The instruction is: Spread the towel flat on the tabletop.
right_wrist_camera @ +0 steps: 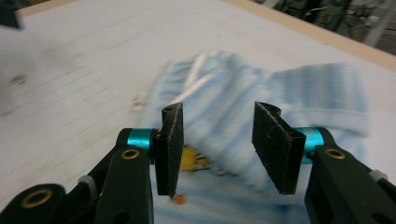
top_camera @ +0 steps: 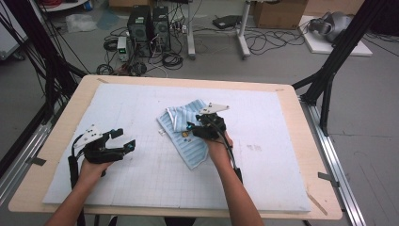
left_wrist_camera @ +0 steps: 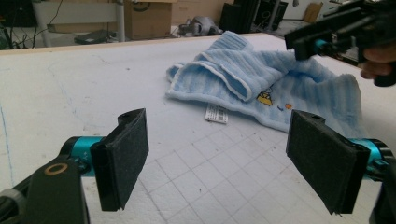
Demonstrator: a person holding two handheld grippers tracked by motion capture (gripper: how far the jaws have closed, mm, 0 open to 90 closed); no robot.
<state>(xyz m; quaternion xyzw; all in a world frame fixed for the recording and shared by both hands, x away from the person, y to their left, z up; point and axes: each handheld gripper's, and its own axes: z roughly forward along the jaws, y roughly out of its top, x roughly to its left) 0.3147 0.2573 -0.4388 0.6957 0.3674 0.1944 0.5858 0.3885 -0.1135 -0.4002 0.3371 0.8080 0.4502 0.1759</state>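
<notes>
1. Near the middle of the table (top_camera: 56, 141), on the white gridded mat (top_camera: 141, 183), lies a light blue striped towel (top_camera: 186, 134), partly folded: its far-left part is doubled over itself, and a white care label (left_wrist_camera: 216, 113) sticks out from its near-left edge.
2. Just above the towel's right side hangs the right hand-held gripper (top_camera: 194, 128); its jaws stand apart with nothing between the pads, and the towel shows below the gap in the right gripper view.
3. Well to the left, apart from the towel, the left hand-held gripper (top_camera: 123, 140) hovers over bare mat, jaws spread wide and empty, pointing towards the cloth.
4. Judging by this, the work in hand is folding the towel, and the step looks like a release after one fold, with a fresh grasp to be chosen.
5. The next move probably calls for each hand-held gripper to pinch a free edge or corner, low enough to catch one layer, then lift and carry it across evenly so the fold lies flat.
</notes>
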